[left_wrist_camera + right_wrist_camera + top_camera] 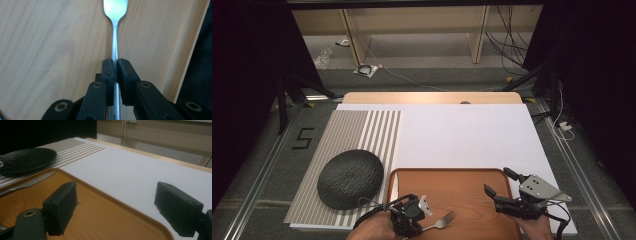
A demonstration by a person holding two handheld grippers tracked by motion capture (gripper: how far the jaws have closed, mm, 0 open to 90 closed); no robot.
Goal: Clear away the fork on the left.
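Observation:
A silver fork (443,220) lies low over the wooden tray (462,197) at the table's near edge, tines pointing right. My left gripper (421,227) is shut on its handle. In the left gripper view the jaws (116,65) pinch the thin handle, and the fork's head (115,10) stretches away over the tray's wood (50,50). My right gripper (501,183) hovers open over the tray's right part, nothing between its jaws. In the right gripper view those jaws (117,206) stand wide apart above the tray (100,215).
A black round plate (350,178) (25,158) rests on the striped placemat (362,130) left of the tray. A second silver utensil (27,183) lies inside the tray near its plate-side rim. The white table top (462,135) stretches behind the tray.

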